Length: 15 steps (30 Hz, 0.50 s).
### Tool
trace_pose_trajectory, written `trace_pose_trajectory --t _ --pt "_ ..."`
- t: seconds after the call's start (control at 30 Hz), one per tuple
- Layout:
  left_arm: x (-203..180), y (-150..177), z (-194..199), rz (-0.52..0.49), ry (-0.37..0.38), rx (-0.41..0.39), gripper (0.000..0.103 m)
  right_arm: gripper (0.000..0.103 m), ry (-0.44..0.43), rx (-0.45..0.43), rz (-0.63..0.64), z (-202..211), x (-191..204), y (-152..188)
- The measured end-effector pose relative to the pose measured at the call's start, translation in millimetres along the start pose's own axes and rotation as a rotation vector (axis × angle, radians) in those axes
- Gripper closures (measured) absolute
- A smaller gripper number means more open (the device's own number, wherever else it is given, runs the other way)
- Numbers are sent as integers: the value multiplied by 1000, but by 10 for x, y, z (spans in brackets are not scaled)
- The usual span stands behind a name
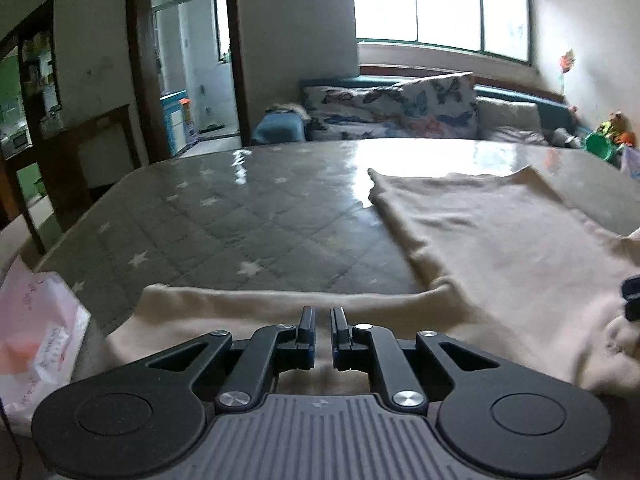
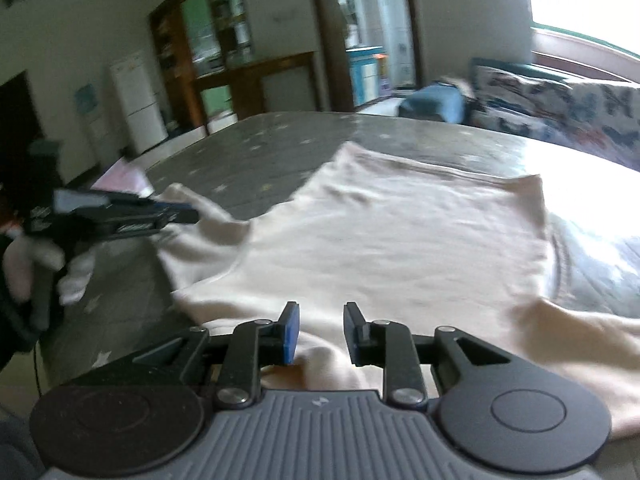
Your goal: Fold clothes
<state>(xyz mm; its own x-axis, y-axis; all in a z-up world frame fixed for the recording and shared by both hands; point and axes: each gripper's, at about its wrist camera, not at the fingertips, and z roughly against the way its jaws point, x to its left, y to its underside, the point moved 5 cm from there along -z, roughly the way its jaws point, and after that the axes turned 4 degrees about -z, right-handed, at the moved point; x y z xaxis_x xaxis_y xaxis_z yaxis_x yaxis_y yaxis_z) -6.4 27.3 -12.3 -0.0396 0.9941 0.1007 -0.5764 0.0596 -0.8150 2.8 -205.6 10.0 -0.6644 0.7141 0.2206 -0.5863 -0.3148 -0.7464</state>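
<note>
Right now your left gripper (image 1: pixel 322 316) sits low over the near sleeve (image 1: pixel 240 304) of the cream top (image 1: pixel 500 240), its jaws drawn almost together with only a thin slit between them; no cloth shows in that slit, so it holds nothing. From the right wrist view you can see the same left gripper (image 2: pixel 188 214) coming in from the side over the sleeve's end, carried by your gloved hand (image 2: pixel 44 268). Your right gripper (image 2: pixel 320 320) hangs over the near edge of the top with its jaws parted, and the fabric lies under them rather than pinched between the blue pads (image 2: pixel 291 334). The top itself lies spread fairly flat on the grey star-patterned table cover (image 1: pixel 200 216), body stretched away from you towards the window, one sleeve running along the near edge. A pink-and-white paper bag (image 1: pixel 36 328) rests at the table's near left corner. Behind the table stands a sofa with a butterfly-print cushion (image 1: pixel 400 108)
</note>
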Motion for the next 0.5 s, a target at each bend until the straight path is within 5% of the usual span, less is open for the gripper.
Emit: trace_pose_trajectory --t 0.2,0.5 --pt "-439 -73 -50 -75 110 -13 93 79 18 37 -2 -89 -15 79" --pt "-448 -106 -70 -76 96 -26 88 76 18 13 58 -1 129 136"
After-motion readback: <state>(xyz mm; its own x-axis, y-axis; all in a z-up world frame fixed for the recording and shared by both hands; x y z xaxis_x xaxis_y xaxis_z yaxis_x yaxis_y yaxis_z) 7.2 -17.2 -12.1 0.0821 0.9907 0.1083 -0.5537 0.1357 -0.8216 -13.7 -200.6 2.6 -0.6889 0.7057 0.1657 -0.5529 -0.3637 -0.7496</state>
